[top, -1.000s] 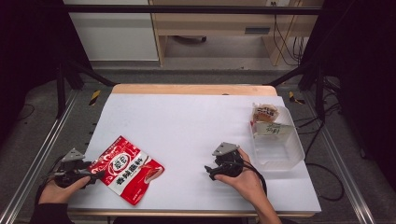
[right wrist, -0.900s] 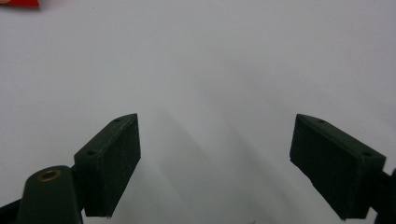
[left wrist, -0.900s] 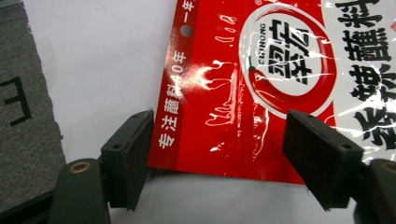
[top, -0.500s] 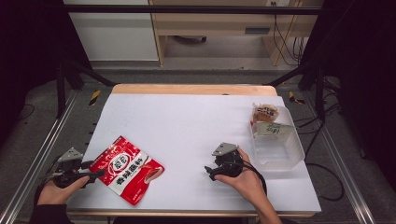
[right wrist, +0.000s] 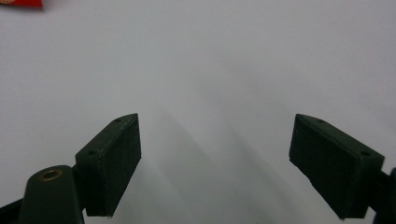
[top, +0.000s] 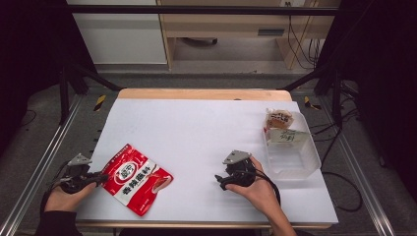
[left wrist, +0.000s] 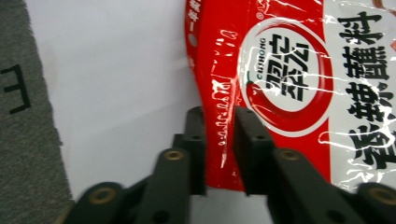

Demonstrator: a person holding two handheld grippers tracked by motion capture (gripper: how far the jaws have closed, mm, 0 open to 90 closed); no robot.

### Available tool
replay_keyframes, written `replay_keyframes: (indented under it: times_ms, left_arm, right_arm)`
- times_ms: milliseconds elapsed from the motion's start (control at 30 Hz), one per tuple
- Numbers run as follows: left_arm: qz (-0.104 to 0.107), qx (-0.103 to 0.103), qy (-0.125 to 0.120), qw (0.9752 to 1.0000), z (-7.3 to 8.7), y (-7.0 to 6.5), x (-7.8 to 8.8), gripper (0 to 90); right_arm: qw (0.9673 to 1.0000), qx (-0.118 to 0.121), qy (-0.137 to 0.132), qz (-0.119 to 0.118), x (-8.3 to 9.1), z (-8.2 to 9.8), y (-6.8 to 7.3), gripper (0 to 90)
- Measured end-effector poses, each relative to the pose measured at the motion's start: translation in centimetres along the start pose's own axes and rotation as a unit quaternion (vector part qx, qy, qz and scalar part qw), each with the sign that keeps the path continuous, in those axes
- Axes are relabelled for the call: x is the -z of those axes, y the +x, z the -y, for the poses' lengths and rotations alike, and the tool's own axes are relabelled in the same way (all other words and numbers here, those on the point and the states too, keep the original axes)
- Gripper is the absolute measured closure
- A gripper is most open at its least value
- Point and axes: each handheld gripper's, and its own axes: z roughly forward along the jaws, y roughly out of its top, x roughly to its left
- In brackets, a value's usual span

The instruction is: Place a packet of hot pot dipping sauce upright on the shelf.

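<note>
Red pouch (left wrist: 280,88) edge pinched betw. left gripper (left wrist: 219,116) jaws, just closed

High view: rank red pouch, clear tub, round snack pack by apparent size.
1. red pouch and clear tub: look about alike, and the pouch lies nearer the camera, so no ranking between them.
2. round snack pack: clearly smallest.
</note>
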Motion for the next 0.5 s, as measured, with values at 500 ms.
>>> replay_keyframes:
  times_ms: [500]
  left_arm:
    - [0.020, -0.081, -0.025, 0.9962, -6.0, -2.0, 0.3, 90.0]
  right_arm:
    - [0.9998, 0.016, -0.007, -0.002, 0.8, -2.1, -0.1, 17.9]
